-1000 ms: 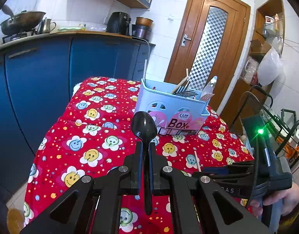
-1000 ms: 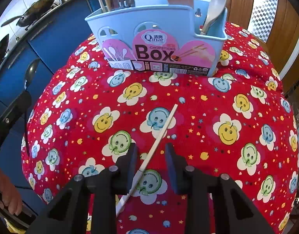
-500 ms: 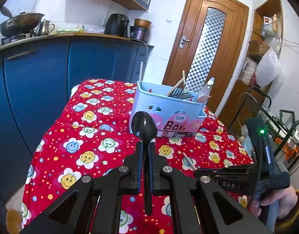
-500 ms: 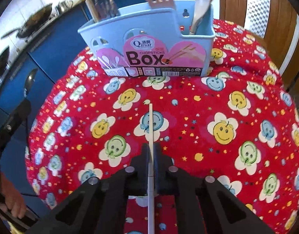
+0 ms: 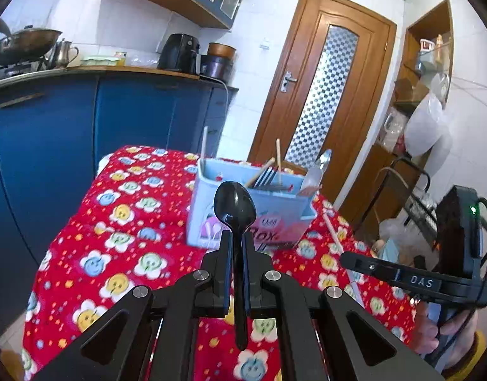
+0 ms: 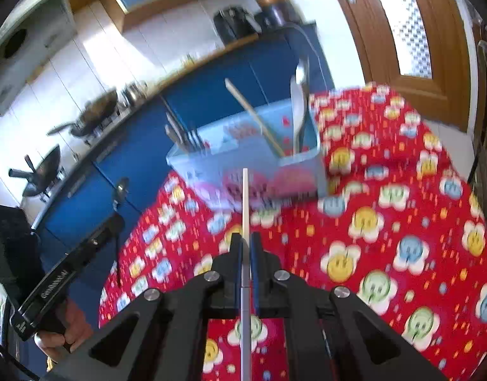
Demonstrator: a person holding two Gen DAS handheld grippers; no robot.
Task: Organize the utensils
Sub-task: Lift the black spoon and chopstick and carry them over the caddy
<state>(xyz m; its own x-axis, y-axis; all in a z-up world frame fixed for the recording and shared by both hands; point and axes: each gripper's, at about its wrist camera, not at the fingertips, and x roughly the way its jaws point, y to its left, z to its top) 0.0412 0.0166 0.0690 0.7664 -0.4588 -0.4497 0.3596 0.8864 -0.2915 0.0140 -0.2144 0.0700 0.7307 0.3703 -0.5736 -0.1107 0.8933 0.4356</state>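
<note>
My left gripper (image 5: pixel 236 238) is shut on a black plastic spoon (image 5: pixel 234 206), bowl up, held above the table in front of the light blue utensil box (image 5: pixel 208 212). My right gripper (image 6: pixel 246 241) is shut on a white chopstick (image 6: pixel 245 200) that points toward the box (image 6: pixel 303 165); it is lifted off the cloth. The box holds forks, wooden chopsticks and a pale spoon (image 6: pixel 299 108). The left gripper with its black spoon (image 6: pixel 121 187) shows at the left of the right wrist view. The right gripper (image 5: pixel 354 258) and its chopstick (image 5: pixel 334 233) show at the right of the left wrist view.
The table wears a red cloth with smiley flowers (image 5: pixel 122 222). Blue kitchen cabinets (image 5: pixel 52 133) with pans and a kettle stand behind and left. A wooden door (image 5: pixel 322 95) is beyond the box. Shelves and a wire rack (image 5: pixel 411 184) stand at the right.
My right gripper closed on the chopstick, lifted it off the cloth and tilted up toward the box. My left gripper rose a little with the black spoon and moved nearer the box.
</note>
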